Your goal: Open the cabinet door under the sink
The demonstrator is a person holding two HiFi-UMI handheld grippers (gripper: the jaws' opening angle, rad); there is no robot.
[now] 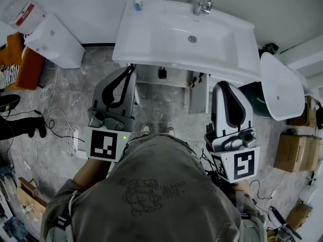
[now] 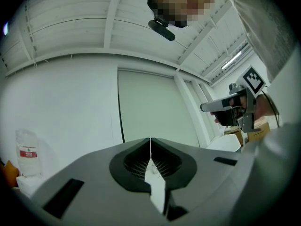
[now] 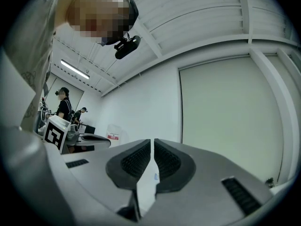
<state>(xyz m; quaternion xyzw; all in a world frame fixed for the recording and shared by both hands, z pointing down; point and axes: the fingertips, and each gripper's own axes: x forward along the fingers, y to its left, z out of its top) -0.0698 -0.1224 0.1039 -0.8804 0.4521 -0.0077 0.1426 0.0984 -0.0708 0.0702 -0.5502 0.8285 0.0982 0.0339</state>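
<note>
While the person stands facing the white ceramic washbasin (image 1: 166, 37), both grippers point toward it. The left gripper (image 1: 130, 70) has its jaws pressed together with nothing between them. The right gripper (image 1: 225, 86) shows only a thin slit between its jaws and is also empty. The pale grey cabinet under the sink (image 1: 151, 77) lies just ahead of the left gripper's tips. A grey upright panel (image 1: 198, 96) of it stands just left of the right gripper's tips.
</note>
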